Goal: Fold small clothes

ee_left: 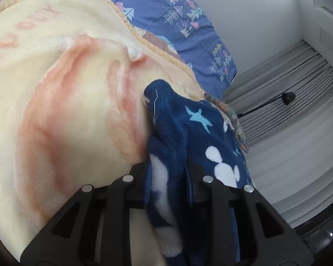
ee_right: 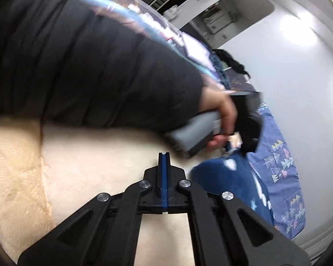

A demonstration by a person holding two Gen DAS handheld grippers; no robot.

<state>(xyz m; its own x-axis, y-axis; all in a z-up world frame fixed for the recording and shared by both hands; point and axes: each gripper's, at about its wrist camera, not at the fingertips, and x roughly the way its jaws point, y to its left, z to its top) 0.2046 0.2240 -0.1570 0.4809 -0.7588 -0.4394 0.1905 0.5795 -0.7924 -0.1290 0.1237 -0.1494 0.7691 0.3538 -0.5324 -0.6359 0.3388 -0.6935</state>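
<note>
While a cream blanket (ee_left: 55,88) covers most of the bed, a blue sheet (ee_left: 177,22) shows past its edge. On the blanket lies a navy fleece garment (ee_left: 199,133), bunched between the left gripper's (ee_left: 166,177) jaws, which pinch it. Beside it, the right gripper (ee_right: 163,161) is closed on nothing, over bare blanket.

a cream fleece blanket (ee_left: 55,93) with peach markings covers the bed, and a blue sheet (ee_left: 177,28) printed with small triangle trees lies just beside it. beyond the bed stands a plain white wall (ee_left: 255,33) with bright light glare, and pale pleated curtains (ee_left: 288,77) hang near it. the right wrist view shows a white recessed shelf (ee_right: 224,15), blurred.
</note>
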